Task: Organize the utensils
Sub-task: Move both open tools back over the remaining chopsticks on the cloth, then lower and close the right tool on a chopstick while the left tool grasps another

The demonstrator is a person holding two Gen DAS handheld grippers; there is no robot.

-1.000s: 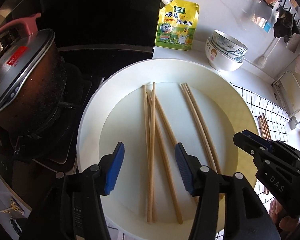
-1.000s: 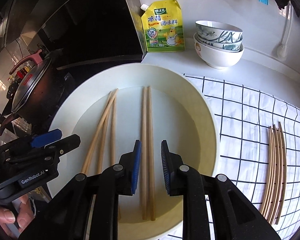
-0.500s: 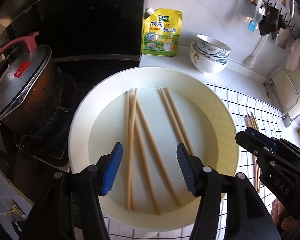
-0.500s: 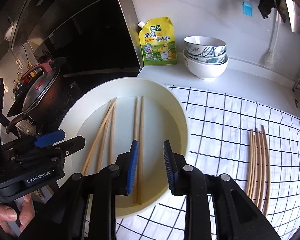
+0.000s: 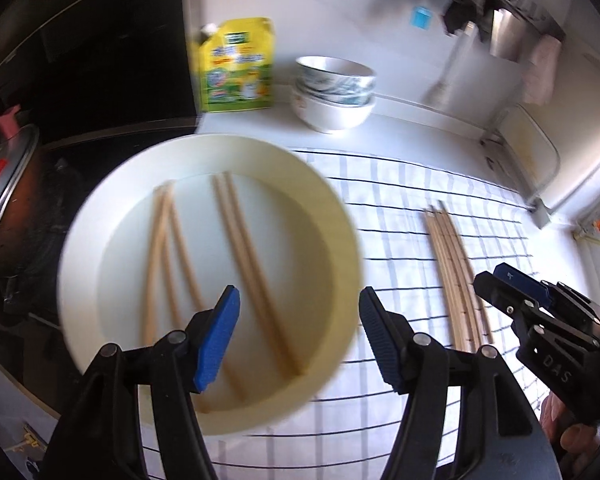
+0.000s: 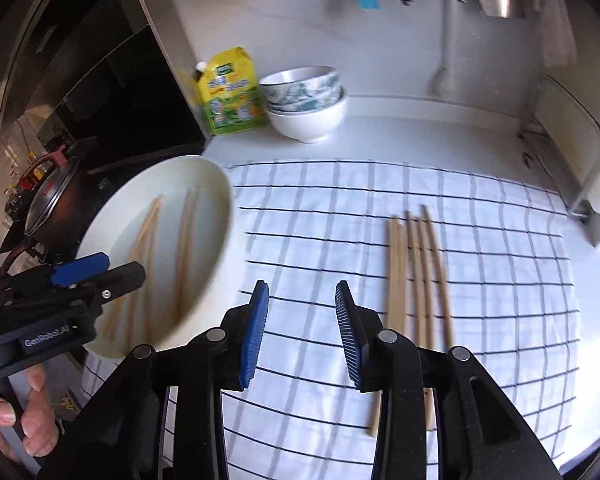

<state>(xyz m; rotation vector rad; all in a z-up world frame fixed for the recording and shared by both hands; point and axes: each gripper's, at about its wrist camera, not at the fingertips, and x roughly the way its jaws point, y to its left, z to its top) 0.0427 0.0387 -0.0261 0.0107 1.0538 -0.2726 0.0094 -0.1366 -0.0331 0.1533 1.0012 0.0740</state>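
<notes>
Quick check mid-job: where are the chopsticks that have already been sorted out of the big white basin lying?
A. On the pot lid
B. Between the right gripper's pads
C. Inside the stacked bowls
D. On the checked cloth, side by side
D: the sorted chopsticks lie in a row on the checked cloth, right of the basin, which holds more; the right gripper holds nothing.

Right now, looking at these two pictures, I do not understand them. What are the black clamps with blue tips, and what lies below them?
They are two hand-held grippers, each carrying its own camera looking along its fingers. The left gripper hangs over a white plate holding loose chopsticks. The right gripper hangs over a checked cloth, beside a row of chopsticks already laid there. Both are opening and hold nothing. Behind stand stacked bowls and a yellow pouch.
</notes>
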